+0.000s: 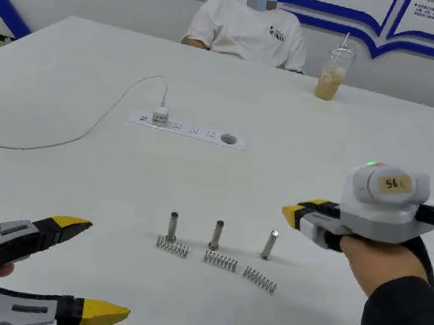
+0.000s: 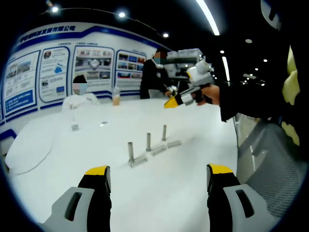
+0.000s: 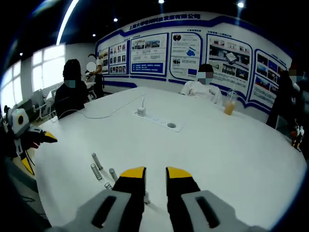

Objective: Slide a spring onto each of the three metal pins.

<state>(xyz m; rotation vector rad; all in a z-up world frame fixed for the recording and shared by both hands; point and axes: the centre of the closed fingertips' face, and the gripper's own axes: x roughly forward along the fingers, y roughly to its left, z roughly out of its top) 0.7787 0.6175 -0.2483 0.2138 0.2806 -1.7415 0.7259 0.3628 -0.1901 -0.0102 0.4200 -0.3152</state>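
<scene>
Three short metal pins stand upright in a row on the white table: left pin point(image 1: 173, 226), middle pin point(image 1: 216, 234), right pin point(image 1: 269, 245). A loose spring lies in front of each: point(image 1: 173, 246), point(image 1: 221, 260), point(image 1: 260, 279). The left gripper view shows the same pins point(image 2: 148, 141) and springs point(image 2: 158, 150). My left gripper point(image 1: 93, 268) point(image 2: 157, 176) is wide open at the near left edge, holding nothing. My right gripper point(image 1: 294, 213) point(image 3: 155, 173) hovers just right of the right pin, jaws a narrow gap apart with nothing between them. One pin point(image 3: 146, 197) shows through that gap.
A white power strip point(image 1: 185, 128) with a plugged-in cable lies mid-table behind the pins. An iced drink cup point(image 1: 332, 75) stands at the far right. A person in white point(image 1: 249, 28) sits at the far edge. More people stand around the table point(image 3: 72, 96).
</scene>
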